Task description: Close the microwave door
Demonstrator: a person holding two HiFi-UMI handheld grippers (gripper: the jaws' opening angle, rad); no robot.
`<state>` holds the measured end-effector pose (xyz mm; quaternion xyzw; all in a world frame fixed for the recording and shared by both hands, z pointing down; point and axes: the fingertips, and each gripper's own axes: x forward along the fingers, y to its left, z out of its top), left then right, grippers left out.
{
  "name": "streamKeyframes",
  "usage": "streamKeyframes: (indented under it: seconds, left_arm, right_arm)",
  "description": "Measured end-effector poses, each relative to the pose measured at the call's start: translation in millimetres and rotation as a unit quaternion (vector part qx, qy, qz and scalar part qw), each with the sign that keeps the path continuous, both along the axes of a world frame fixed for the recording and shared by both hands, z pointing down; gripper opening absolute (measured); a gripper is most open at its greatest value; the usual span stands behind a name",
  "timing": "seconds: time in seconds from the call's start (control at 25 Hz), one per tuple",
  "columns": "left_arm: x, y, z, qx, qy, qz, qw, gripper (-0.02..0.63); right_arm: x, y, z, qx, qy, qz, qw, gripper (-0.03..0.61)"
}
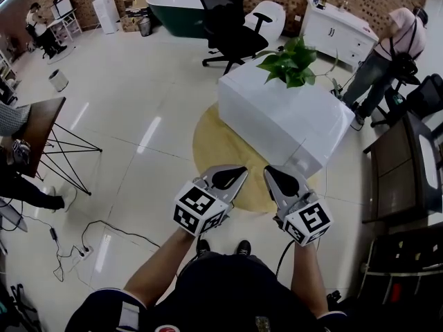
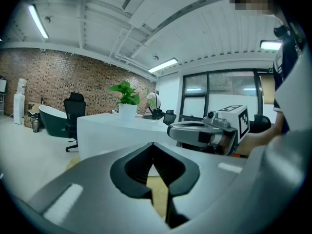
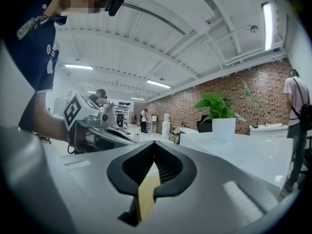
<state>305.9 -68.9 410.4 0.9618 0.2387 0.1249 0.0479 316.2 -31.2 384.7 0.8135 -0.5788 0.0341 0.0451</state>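
Both of mine are closed and empty. The left tool has its jaws tip to tip with nothing between them. The right tool reads the same in its own view, with only the rug showing through the gap below the tips. I hold them side by side, near each other, pointing at the white bench.

I see no microwave in any view, so I can't say where it or its door stands. The bench top carries only a plant. That is the first risk, I think: if I turn to look for it with both tools out in front, I could clip the bench's near corner, which lies just ahead of the right tool. I could also knock the two tools together.

Next, the floor. Cables trail at my left, near my feet, and a step that way could snag one. A dark table hems in my right, and a person works beyond the bench's far right end, so a wide swing there is unwise.

The open room is bare floor to the left of the bench, between it and the wire-legged table, and on toward the chair. That looks the safest way round.
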Motion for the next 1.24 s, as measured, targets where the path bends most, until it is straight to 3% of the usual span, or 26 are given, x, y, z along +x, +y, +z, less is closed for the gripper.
streamKeyframes:
  seconds: [1.24]
  left_arm:
    - [-0.2, -5.1, -12.8, -0.009, 0.009, -0.011, 0.9999, 0.009]
  right_arm:
    - [1.4, -6.4, -12.4, 0.015, -0.001, 0.008, 1.000, 0.000]
